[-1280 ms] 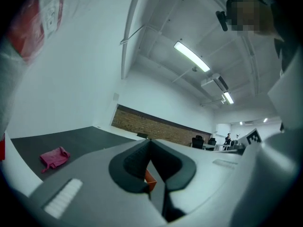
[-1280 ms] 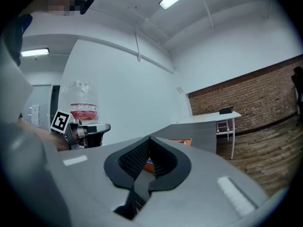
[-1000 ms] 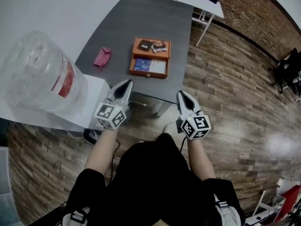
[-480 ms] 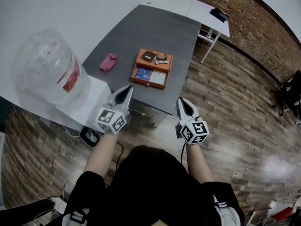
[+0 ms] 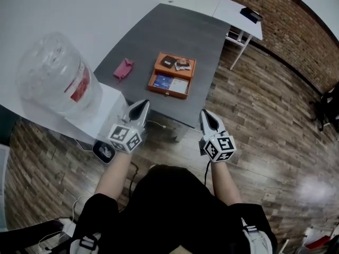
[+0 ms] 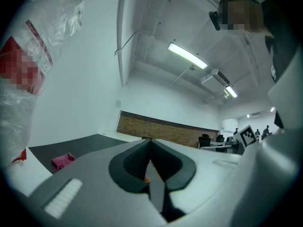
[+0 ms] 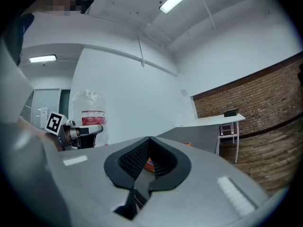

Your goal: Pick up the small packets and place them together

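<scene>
**Head view: both tongs closed and empty, short of the counter**

Small packets point(image 5: 168, 61) lie in the orange tray point(image 5: 167, 92) on the counter point(image 5: 175, 30). Some are at the back and some in front. Left tongs point(image 5: 141, 106) and right tongs point(image 5: 204, 115) are squeezed closed on nothing. Both point level, side by side, probably just waiting.

An open-plan office is indicated: a grey table point(image 5: 180, 30), white tables point(image 5: 212, 1), a water-cooler bottle point(image 5: 50, 73), office chairs point(image 6: 204, 140), ceiling strip lights point(image 6: 187, 56), a brick wall point(image 5: 275, 15) and a wood-plank floor point(image 5: 265, 115) are seen.
</scene>
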Motion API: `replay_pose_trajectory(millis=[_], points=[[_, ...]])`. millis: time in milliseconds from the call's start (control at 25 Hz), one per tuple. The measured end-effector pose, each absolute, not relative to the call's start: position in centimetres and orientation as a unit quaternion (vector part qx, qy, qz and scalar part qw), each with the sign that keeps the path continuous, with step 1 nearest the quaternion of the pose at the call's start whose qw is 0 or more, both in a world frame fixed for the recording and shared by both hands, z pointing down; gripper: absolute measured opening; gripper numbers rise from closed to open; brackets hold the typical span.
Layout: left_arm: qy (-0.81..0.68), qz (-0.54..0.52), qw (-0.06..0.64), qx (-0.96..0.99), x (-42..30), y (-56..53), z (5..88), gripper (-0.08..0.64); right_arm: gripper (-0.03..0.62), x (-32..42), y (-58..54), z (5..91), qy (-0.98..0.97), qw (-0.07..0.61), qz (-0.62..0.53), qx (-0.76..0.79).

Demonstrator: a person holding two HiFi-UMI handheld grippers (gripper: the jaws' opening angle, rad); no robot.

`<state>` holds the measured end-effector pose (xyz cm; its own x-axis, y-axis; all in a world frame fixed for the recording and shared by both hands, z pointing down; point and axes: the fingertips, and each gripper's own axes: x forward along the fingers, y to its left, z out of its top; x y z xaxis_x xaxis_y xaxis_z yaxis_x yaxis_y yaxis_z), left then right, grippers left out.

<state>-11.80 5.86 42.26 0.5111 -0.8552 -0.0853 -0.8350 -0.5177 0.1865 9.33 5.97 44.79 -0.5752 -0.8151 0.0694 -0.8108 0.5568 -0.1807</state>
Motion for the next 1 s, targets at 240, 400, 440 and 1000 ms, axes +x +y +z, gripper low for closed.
replay_pose_trajectory(millis=[240,400,440,1000], points=[[-0.488,-0.075,0.055,0.868,-11.8,5.8,42.2,-0.002,0.002,9.9,6.0,44.6,0.875,0.019,-0.091,-0.475],[-0.482,-0.073,0.056,0.871,-11.7,6.0,42.5,-0.002,0.002,9.5,6.1,44.8,0.876,0.016,-0.091,-0.473],[-0.483,-0.072,0.056,0.871,-11.8,5.9,42.5,-0.002,0.000,9.4,6.1,44.8,0.876,0.016,-0.092,-0.473],[-0.487,-0.071,0.058,0.868,-12.8,4.7,42.8,-0.002,0.002,8.6,5.2,44.9,0.878,0.014,-0.094,-0.469]])
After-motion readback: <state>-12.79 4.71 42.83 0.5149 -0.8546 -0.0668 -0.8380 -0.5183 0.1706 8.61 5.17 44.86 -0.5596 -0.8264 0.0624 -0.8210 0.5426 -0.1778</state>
